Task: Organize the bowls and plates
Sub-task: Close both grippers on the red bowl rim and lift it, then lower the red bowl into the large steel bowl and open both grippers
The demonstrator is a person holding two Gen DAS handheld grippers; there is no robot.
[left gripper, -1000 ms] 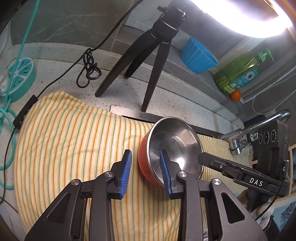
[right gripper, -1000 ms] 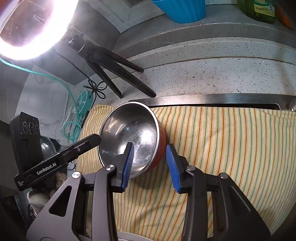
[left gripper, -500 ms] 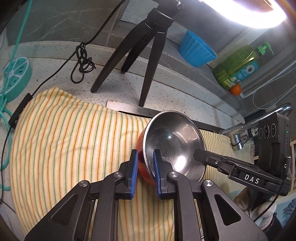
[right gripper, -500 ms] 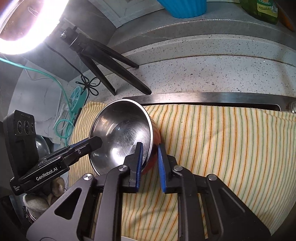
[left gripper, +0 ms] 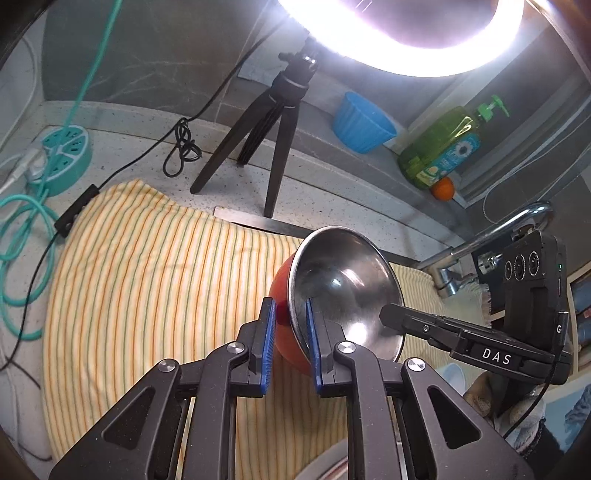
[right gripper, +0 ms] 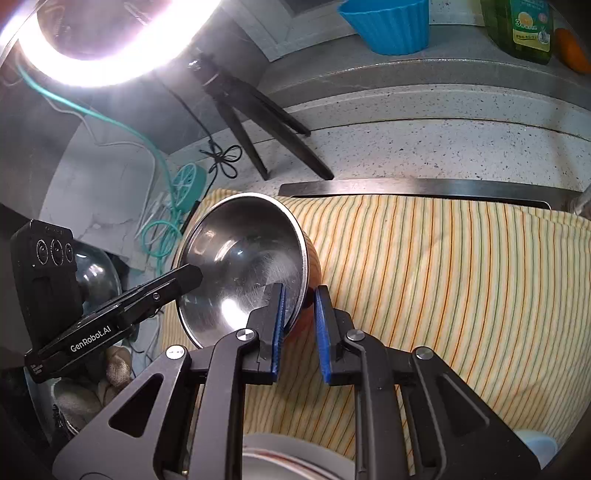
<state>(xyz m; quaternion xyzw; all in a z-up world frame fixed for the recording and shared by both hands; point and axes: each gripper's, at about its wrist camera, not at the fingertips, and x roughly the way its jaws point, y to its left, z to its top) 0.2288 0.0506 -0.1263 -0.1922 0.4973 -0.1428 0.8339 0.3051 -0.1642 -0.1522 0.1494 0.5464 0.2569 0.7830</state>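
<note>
Fingers of both grippers — left gripper (left gripper: 289,343), right gripper (right gripper: 300,328) — pinch opposite rim walls of the steel bowl (left gripper: 343,291), tilted above the striped towel (left gripper: 147,266).

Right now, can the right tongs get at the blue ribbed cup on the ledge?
Probably not: the right tongs are shut on the red steel bowl; the blue ribbed cup stands far behind.

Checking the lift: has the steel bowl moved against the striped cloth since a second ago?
Yes. The steel bowl has tipped up off the striped cloth, rim now steeper.
</note>
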